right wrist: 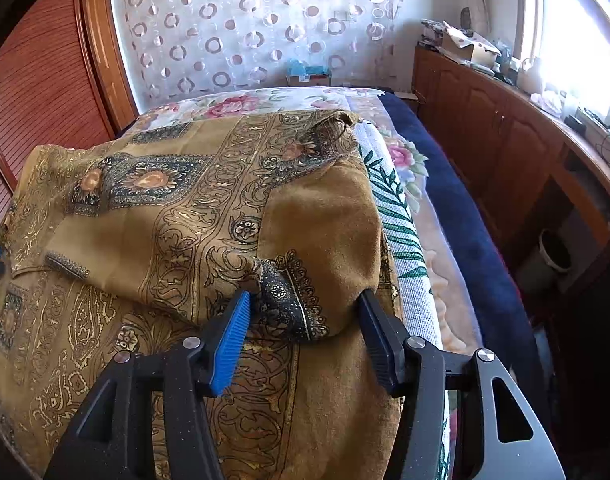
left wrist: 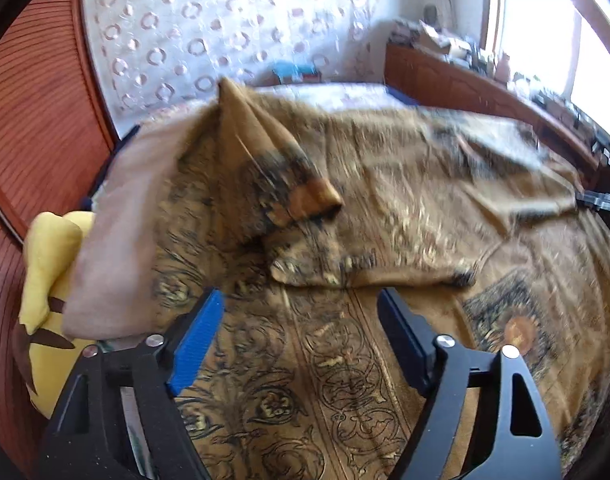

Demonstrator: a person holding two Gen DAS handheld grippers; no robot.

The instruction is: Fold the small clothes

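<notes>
yellow toy (left wrist: 51, 264): at the far left of the left wrist view; soft and yellow; it sits beside a pale pillow (left wrist: 117, 248); not part of the job

left gripper (left wrist: 301, 300): its two fingers stand wide apart; nothing is between them; it hangs over the patterned cloth, just short of a folded edge; it holds nothing

brown cloth (right wrist: 177, 216): the thing to fold; gold-brown with dark swirls and flower squares; it lies spread on the bed; one part is turned over, so its plain brown back shows; in the left wrist view a corner sticks up, but that picture is blurry

right gripper (right wrist: 305, 296): its fingers sit on each side of a bunched dark-edged corner; the fingertips are close to the cloth or just touching; I cannot tell if they press it, so I cannot tell if it is gripped

bed (right wrist: 457, 184): flowery blanket and a dark blue edge; to the right of the cloth

wooden cupboards (right wrist: 485, 120): along the far right, under a bright window

step now: I think the right gripper is about to take the corner for a fold; the left one waits, free

next move: squeeze the corner firmly; take only the top layers; the left gripper may need its own edge too; then lift both together so the fold lands flat
</notes>
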